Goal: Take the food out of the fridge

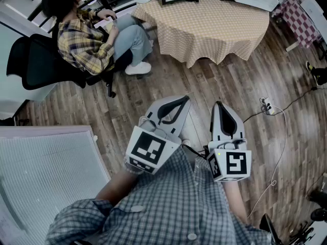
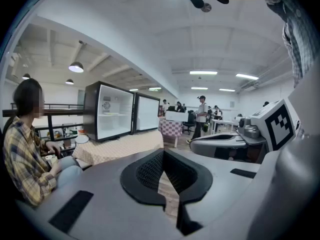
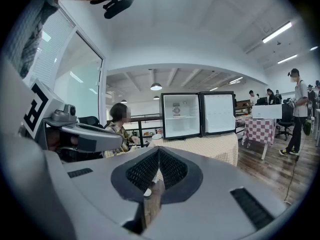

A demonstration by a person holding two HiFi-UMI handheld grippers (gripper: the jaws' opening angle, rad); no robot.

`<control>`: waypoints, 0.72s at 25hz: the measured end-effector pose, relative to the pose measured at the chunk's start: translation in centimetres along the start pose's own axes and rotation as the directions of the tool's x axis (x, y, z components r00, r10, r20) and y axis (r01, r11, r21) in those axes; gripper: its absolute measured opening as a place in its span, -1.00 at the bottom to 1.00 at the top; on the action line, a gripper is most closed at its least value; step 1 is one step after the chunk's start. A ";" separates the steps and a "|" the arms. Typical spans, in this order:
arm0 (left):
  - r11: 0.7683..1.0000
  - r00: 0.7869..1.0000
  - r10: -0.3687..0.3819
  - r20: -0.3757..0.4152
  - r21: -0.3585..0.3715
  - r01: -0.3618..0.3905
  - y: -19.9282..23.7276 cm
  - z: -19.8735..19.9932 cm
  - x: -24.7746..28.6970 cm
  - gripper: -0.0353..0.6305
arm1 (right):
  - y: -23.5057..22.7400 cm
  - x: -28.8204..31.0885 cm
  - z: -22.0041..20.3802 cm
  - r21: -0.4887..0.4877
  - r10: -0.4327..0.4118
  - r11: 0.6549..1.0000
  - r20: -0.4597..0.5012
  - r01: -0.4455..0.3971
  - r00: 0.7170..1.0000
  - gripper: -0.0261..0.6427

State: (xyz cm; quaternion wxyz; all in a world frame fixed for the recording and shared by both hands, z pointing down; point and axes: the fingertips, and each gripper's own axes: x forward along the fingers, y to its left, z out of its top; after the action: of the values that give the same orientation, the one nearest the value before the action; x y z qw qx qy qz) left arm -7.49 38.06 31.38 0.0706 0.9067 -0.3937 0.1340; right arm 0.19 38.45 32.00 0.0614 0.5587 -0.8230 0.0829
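Over the floor, left tool and right tool point forward.

No legible text, labels or numbers

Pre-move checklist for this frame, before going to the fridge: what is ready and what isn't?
1. Empty left claw: ok, shut.
2. Empty right claw: ok, shut.
3. Open door on the fridge: ok.
4. Visible food on its shelves: cannot tell.
5. Claws at the fridge: not ok, floor and table lie between.
6. Path past the seated person: ok, sits beside the table.
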 end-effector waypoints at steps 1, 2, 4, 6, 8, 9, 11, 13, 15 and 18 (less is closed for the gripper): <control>1.000 1.000 0.000 0.000 0.001 0.000 -0.1 0.0 0.2 -0.88 | -0.2 0.0 0.0 0.000 0.000 1.000 0.001 0.000 1.000 -0.89; 1.000 1.000 -0.001 -0.001 0.002 0.001 -0.1 0.1 0.3 -0.88 | -0.3 0.0 0.0 0.000 0.000 1.000 0.001 0.000 1.000 -0.89; 1.000 1.000 0.000 -0.001 0.003 0.000 -0.3 0.2 0.4 -0.88 | -0.4 -0.1 0.0 0.001 0.002 1.000 -0.001 -0.002 1.000 -0.89; 1.000 1.000 0.002 -0.002 0.002 -0.002 -0.4 0.3 0.5 -0.88 | -0.5 -0.2 0.1 -0.012 0.003 1.000 -0.003 -0.003 1.000 -0.89; 1.000 1.000 0.004 -0.001 0.001 -0.004 -0.5 0.4 0.6 -0.88 | -0.3 -0.3 0.3 -0.054 0.008 0.999 0.005 -0.008 1.000 -0.89; 1.000 1.000 0.005 -0.002 0.002 -0.005 -0.6 0.5 0.6 -0.88 | -0.2 -0.4 0.5 -0.077 0.015 0.997 0.013 -0.014 1.000 -0.89; 1.000 1.000 0.010 -0.003 0.002 -0.010 -0.8 0.5 0.8 -0.88 | -0.1 -0.4 0.7 -0.093 0.030 0.995 0.027 -0.027 0.999 -0.89; 1.000 1.000 0.017 -0.005 -0.001 -0.017 -1.1 0.5 1.0 -0.88 | -0.4 -0.5 0.7 -0.080 0.033 0.996 0.032 -0.031 0.999 -0.89; 1.000 1.000 0.024 -0.009 -0.004 -0.024 -1.6 0.4 1.1 -0.88 | -0.8 -0.8 0.5 -0.077 0.034 0.997 0.032 -0.031 0.999 -0.89; 0.999 0.999 0.033 -0.013 -0.012 -0.033 -2.1 0.4 1.1 -0.88 | -1.1 -1.3 0.2 -0.082 0.050 0.996 0.027 -0.048 0.998 -0.89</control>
State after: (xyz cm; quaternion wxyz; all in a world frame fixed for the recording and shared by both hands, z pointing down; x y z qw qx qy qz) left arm -5.16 38.66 31.28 0.0766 0.8987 -0.4089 0.1386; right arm 1.70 39.15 31.66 0.0700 0.5366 -0.8398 0.0427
